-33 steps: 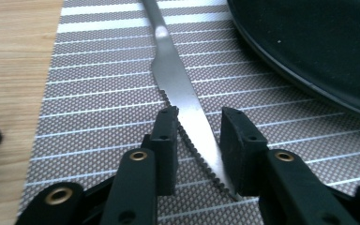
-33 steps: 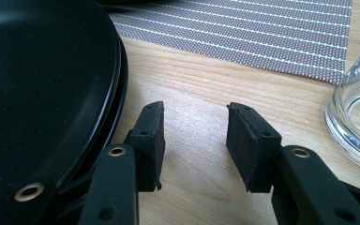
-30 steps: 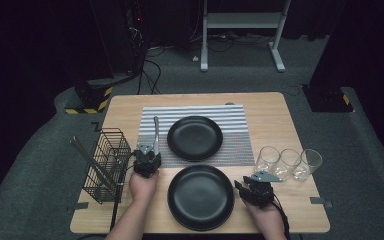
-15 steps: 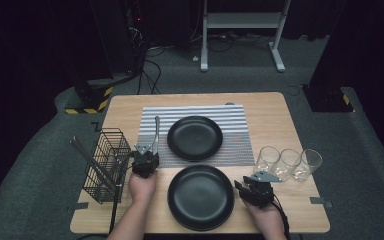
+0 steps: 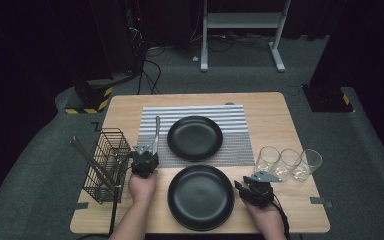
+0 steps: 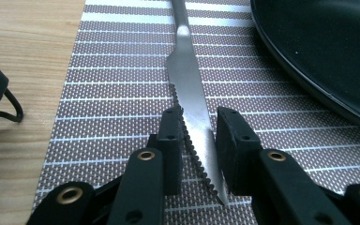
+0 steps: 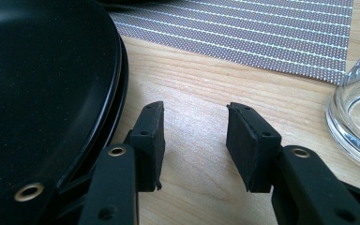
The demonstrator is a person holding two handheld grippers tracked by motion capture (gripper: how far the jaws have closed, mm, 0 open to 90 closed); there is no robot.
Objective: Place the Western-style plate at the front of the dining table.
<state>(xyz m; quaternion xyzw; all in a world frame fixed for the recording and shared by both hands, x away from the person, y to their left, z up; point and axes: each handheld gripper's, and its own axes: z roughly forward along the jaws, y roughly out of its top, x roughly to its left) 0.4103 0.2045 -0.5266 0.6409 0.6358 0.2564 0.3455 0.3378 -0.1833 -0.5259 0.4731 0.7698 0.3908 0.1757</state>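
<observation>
A dark lab: one wooden table [image 5: 290, 125] on grey carpet, cables [image 5: 150, 65] and equipment stands [image 5: 240, 30] behind.

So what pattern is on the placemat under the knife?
Grey-brown weave with thin white stripes on the placemat, clearest in the left gripper view.

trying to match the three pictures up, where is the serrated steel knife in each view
High view: the serrated steel knife lies on the striped placemat's left edge, ahead of the left gripper.
Left gripper view: centre, its blade between the jaws.
Right gripper view: not in it.
Shared landmark: the striped placemat.
</observation>
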